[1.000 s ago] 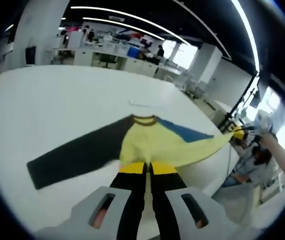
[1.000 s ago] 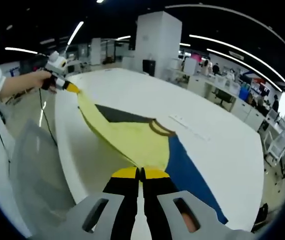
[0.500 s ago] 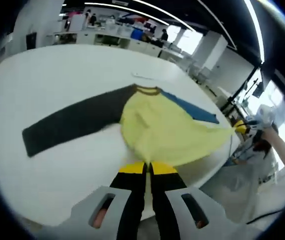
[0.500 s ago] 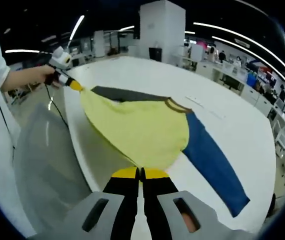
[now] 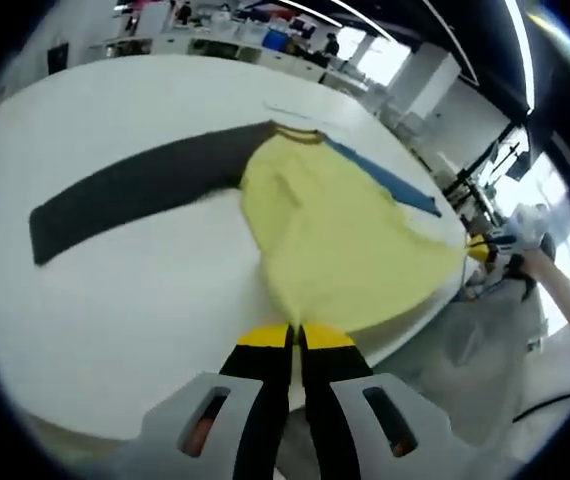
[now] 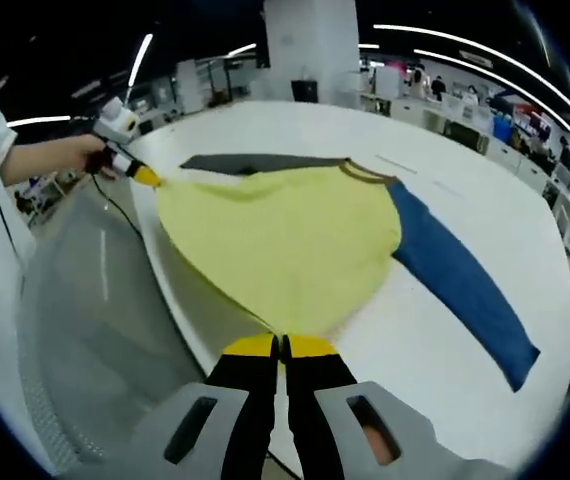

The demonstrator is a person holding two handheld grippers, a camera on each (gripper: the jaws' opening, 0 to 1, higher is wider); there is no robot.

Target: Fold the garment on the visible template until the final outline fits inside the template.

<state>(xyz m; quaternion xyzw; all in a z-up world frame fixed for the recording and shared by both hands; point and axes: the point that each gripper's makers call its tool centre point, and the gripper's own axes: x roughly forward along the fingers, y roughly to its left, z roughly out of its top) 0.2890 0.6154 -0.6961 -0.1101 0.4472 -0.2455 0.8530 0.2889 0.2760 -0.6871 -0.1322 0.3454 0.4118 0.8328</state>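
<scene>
A long-sleeved garment with a yellow body [image 5: 345, 240] lies across the white table [image 5: 115, 280]; it has a dark grey sleeve [image 5: 135, 185] and a blue sleeve [image 6: 460, 275]. My left gripper [image 5: 295, 335] is shut on one bottom corner of the yellow hem, near the table's edge. My right gripper [image 6: 280, 345] is shut on the other hem corner. In the right gripper view the yellow body [image 6: 275, 245] is stretched flat between the two grippers, and the left gripper [image 6: 130, 165] shows at the far left in a hand. The right gripper [image 5: 485, 250] appears at the right of the left gripper view.
A thin pale strip [image 5: 300, 112] lies on the table beyond the collar [image 6: 363, 172]. The table's curved edge [image 6: 180, 320] runs just under the hem. Grey floor lies below it; office desks and a white pillar [image 6: 305, 50] stand far behind.
Both grippers have pulled the hem back toward the table's edge. The yellow body has spread out flatter and wider, and both sleeves now lie stretched out on the table.
</scene>
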